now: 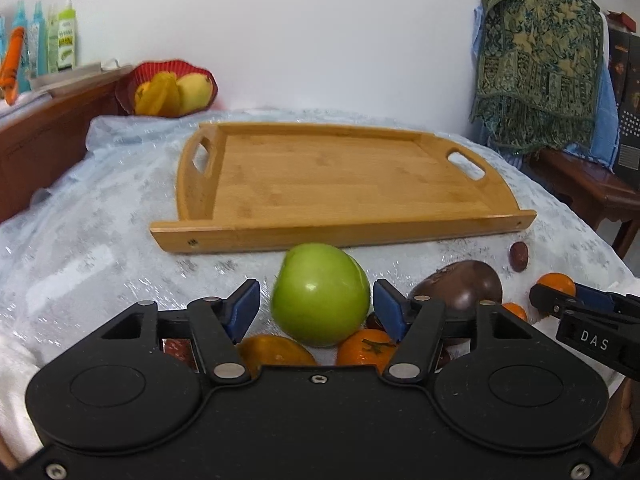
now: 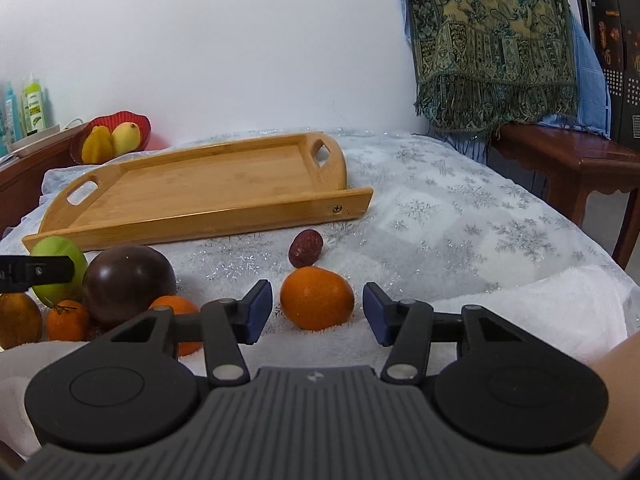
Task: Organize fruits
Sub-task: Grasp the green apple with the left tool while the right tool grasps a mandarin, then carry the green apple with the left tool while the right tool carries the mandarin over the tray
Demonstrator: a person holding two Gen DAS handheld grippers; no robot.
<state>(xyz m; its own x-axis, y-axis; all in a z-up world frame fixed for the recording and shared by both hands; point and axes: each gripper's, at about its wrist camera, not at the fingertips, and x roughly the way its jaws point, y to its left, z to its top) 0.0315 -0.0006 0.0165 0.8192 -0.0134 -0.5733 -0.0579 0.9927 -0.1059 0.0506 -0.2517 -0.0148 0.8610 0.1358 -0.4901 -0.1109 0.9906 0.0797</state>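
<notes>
Jaws flank green apple (image 1: 320, 296) left, orange (image 2: 316, 298) right, contact unclear; only the right view shows a forearm (image 2: 618, 392)

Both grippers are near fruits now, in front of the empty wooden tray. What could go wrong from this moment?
1. The green apple sits between the left gripper pads with visible gaps, so it may slip or roll.
2. Small oranges crowd the apple and could be knocked.
3. The right gripper is not yet closed on its orange; the tray rim could catch a low-carried fruit.
</notes>
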